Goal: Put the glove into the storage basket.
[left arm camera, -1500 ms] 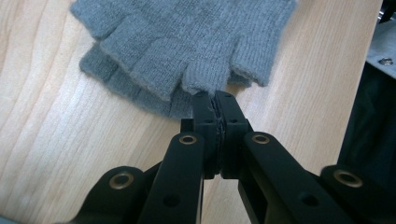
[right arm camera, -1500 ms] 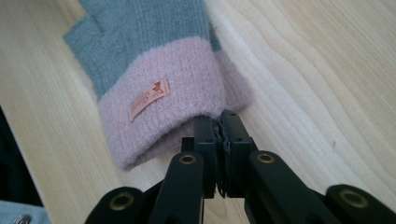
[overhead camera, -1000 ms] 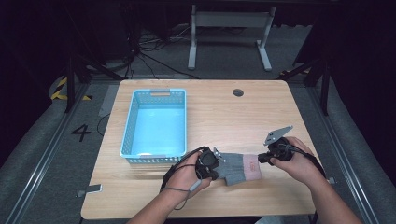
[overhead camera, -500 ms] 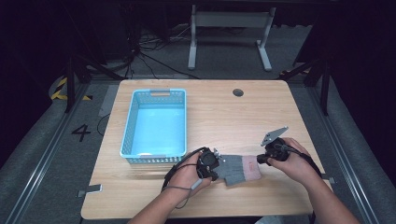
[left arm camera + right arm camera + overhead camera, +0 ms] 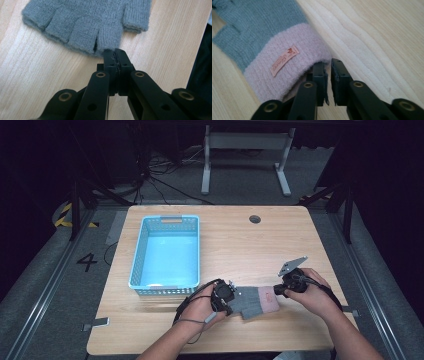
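The glove (image 5: 254,301) is lying flat on the counter (image 5: 235,245), just in front of the blue basket (image 5: 167,255) and off its near right corner, grey fingertips pointing toward the basket side and pink cuff (image 5: 287,67) pointing away. The left hand-held gripper (image 5: 115,53) is pinching the tip of one grey finger, jaws pressed together on the knit. The right hand-held gripper (image 5: 327,65) has been closing in on the cuff over the last second; its jaws are now sitting slightly apart at the cuff's edge, one seemingly tucked under the fabric, not yet clamped. With both ends nearly held, the person is probably getting ready to lift or stretch the glove, perhaps toward the basket.
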